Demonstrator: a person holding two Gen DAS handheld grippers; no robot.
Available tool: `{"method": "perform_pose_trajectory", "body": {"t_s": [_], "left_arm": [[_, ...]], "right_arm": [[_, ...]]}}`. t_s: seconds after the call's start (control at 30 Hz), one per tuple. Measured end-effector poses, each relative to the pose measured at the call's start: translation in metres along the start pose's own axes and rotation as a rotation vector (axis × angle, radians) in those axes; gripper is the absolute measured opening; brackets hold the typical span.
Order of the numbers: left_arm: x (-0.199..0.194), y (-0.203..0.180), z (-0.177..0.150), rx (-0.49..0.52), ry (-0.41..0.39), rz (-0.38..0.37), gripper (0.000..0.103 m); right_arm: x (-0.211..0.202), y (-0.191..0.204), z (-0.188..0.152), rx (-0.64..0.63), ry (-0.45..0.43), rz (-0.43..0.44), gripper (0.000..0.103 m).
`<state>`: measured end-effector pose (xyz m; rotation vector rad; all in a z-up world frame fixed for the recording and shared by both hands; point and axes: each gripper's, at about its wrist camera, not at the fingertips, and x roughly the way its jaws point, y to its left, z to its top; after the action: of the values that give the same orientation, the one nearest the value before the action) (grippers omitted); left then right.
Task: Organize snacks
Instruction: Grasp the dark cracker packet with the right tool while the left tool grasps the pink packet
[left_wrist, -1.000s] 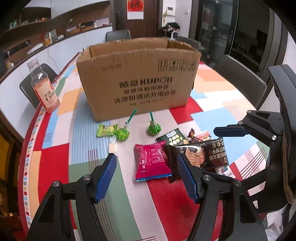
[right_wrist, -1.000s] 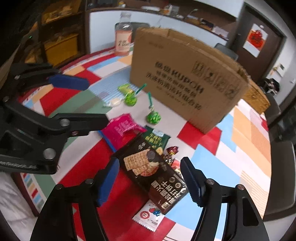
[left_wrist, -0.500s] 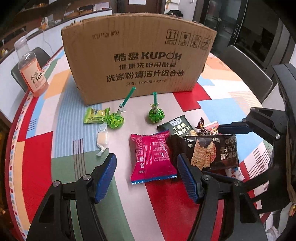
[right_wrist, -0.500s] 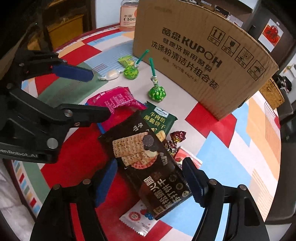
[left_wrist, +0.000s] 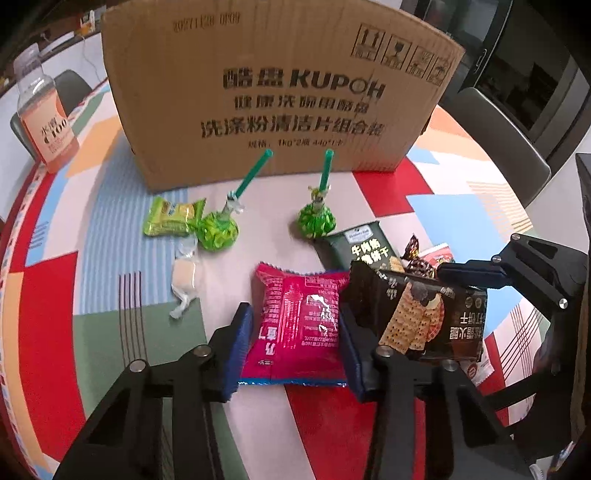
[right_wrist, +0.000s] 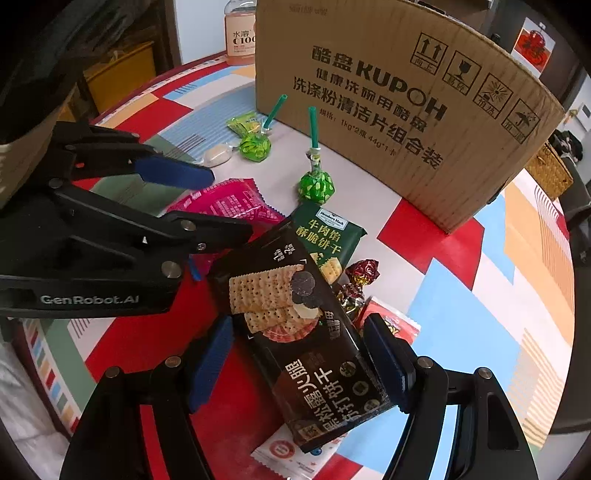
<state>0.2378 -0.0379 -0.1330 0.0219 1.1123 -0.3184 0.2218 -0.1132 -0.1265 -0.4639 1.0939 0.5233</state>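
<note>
the left gripper (left_wrist: 295, 350) straddles the pink packet (left_wrist: 297, 325) on the table (left_wrist: 110, 332), fingers spread, pads at its edges. the right gripper (right_wrist: 299, 363) straddles the black cracker pack (right_wrist: 295, 332), fingers apart; whether they touch it, i cannot tell. the box (left_wrist: 280, 88) stands behind.

Appears to be an office meeting room or dining area. Round counter (left_wrist: 48, 317) under a multicoloured patterned cloth, ringed by grey chairs (left_wrist: 498, 133). Dark glazed doors (left_wrist: 532, 55) behind. Red paper decoration (right_wrist: 535, 40) on a far door. Wicker basket (right_wrist: 550, 173) nearby.
</note>
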Motion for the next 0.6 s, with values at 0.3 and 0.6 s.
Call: {"method": "perform_pose_trajectory", "body": {"t_s": [0.3, 0.6], "left_arm": [[-0.012, 0.000, -0.010, -0.004, -0.012, 0.003, 0.040], [-0.036, -0.007, -0.026, 0.014, -0.056, 0.034, 0.040]], "right_arm": [[-0.004, 0.002, -0.003, 0.072, -0.027, -0.014, 0.058], [-0.014, 0.000, -0.010, 0.182, -0.067, 0.000, 0.050]]}}
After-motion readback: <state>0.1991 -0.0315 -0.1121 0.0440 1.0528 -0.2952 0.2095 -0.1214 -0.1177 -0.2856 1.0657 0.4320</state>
